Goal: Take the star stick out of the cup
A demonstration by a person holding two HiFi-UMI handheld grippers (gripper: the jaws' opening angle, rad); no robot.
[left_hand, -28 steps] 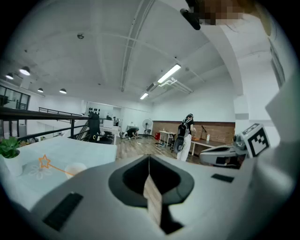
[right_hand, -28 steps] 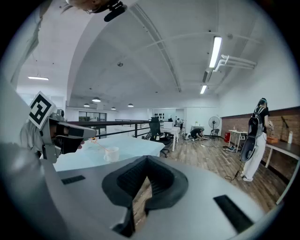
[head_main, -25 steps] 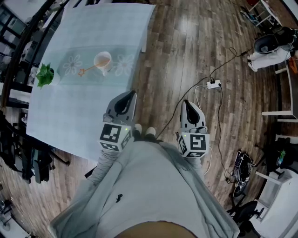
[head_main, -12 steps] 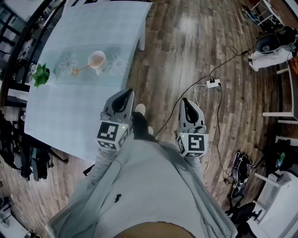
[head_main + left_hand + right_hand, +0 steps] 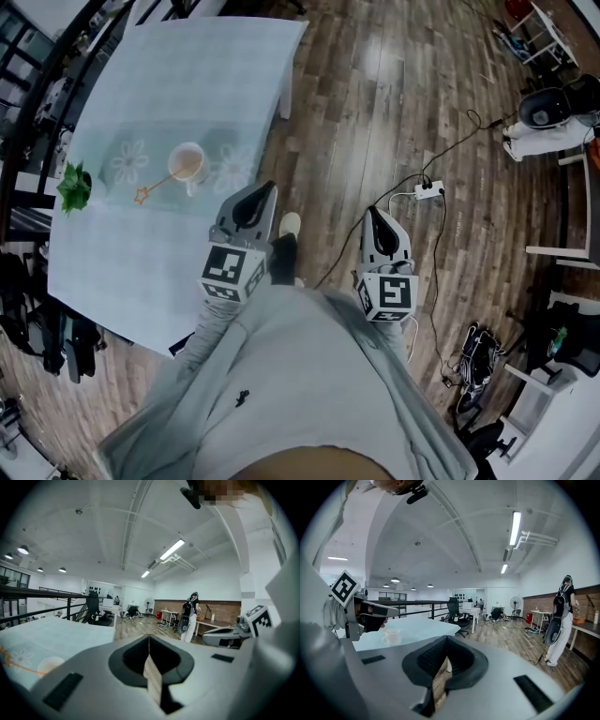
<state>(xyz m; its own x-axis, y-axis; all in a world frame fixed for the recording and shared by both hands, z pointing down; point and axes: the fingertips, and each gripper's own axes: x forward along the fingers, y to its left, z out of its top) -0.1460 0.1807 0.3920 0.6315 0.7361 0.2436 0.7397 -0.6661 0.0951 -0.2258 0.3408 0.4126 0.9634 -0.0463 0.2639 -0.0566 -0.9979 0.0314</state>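
Approach step: left tool (image 5: pixel 253 194) and right tool (image 5: pixel 375 216) were clenched, empty; next called for opening around the cup's (image 5: pixel 187 163) stick (image 5: pixel 156 185).

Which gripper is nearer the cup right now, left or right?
Left. The left gripper is over the table edge, lower right of the cup in the head view; the right gripper is over the floor, farther right.

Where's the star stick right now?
Head view, upper left: the star stick leans out of the cup on the table, with its star end on the flowered mat, pointing toward the green plant.
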